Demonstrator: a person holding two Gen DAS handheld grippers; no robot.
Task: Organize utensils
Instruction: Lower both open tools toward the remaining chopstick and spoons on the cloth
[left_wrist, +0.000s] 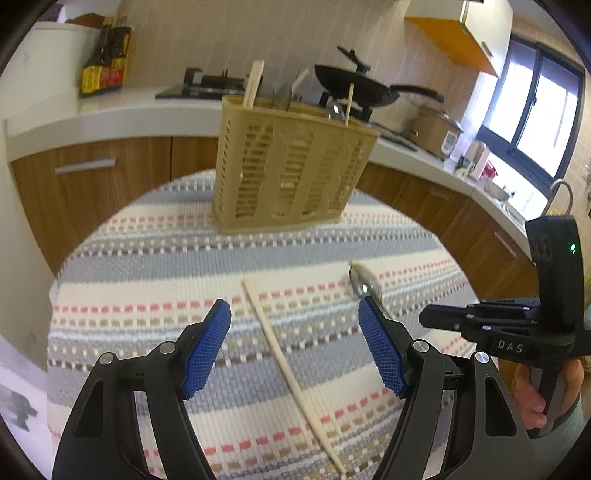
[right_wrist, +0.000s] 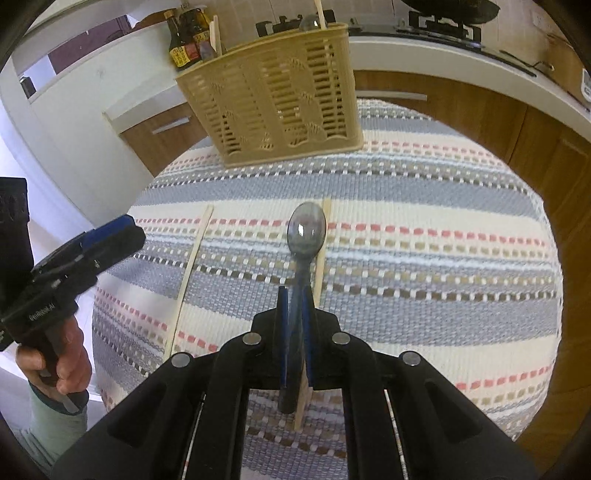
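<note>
So, two grippers over the striped table

Left gripper (left_wrist: 294, 343) hung released above a loose chopstick (left_wrist: 291, 373); right gripper (right_wrist: 294, 325) was clenched on a metal spoon (right_wrist: 306, 230) and another chopstick (right_wrist: 322, 258), with the utensil basket (right_wrist: 273, 99) behind.

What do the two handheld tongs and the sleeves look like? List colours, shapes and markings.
Both tongs are black plastic with blue cross-hatched pads and round silver pivot bolts. The left tongs have long angled arms. The right tongs carry white "DAS" lettering and a small green light on the side. The sleeve is pale green.
</note>
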